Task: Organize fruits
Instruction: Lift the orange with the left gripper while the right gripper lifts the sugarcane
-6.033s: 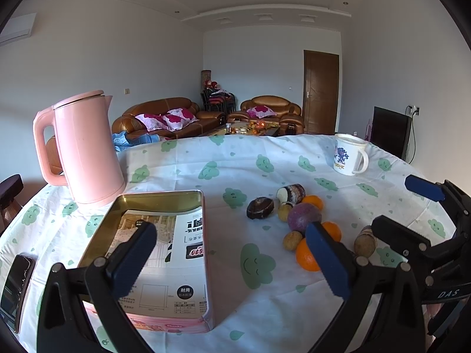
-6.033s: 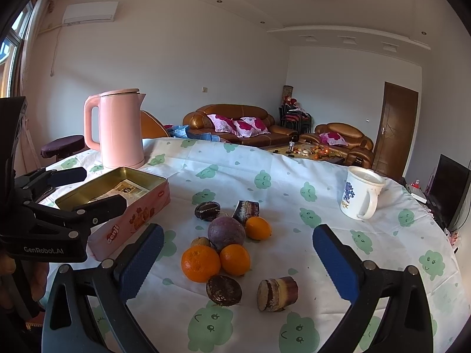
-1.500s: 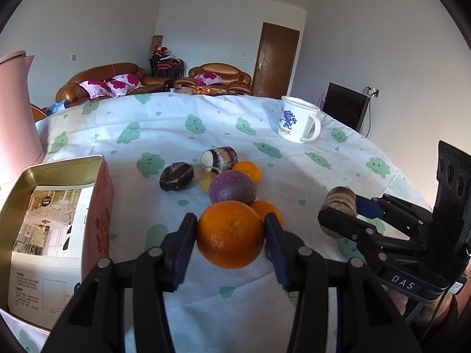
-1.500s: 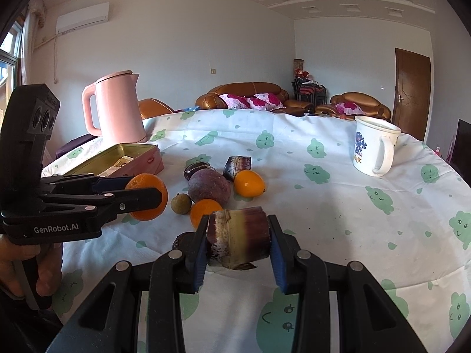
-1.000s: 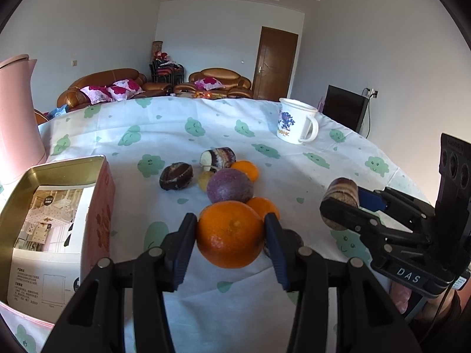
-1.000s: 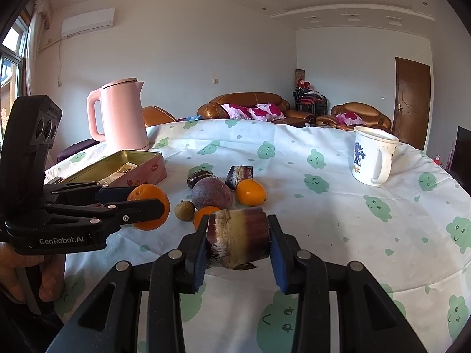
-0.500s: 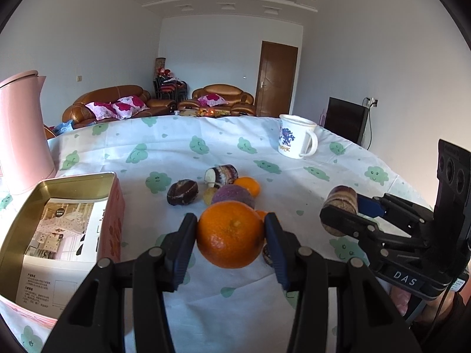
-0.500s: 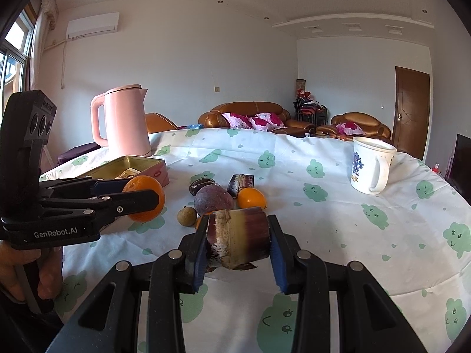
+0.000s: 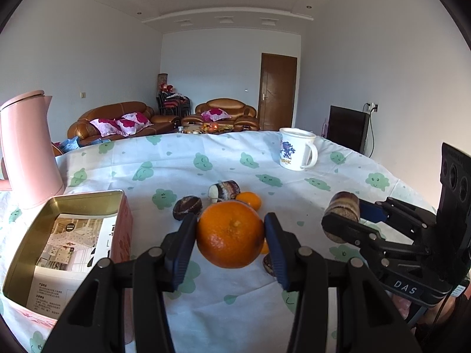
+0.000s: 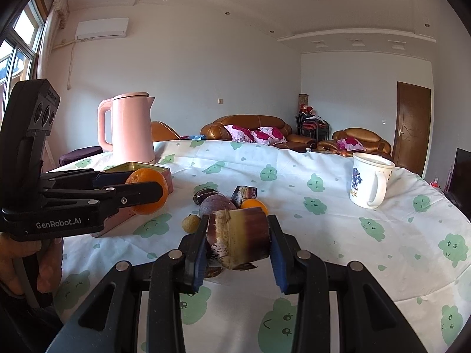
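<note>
So far the tin [image 9: 73,203] holds no fruit. Left gripper [image 9: 229,235] clamps an orange [image 9: 230,234], right gripper [image 10: 238,235] a sugarcane piece [image 10: 238,236]; several fruits remain on the table [image 9: 294,191].

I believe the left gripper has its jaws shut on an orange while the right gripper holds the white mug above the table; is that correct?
Not quite. The left gripper does have its jaws shut on the orange, but the right gripper holds a short piece of sugarcane, not the white mug, which stands untouched on the table. The right wrist view shows this.
</note>
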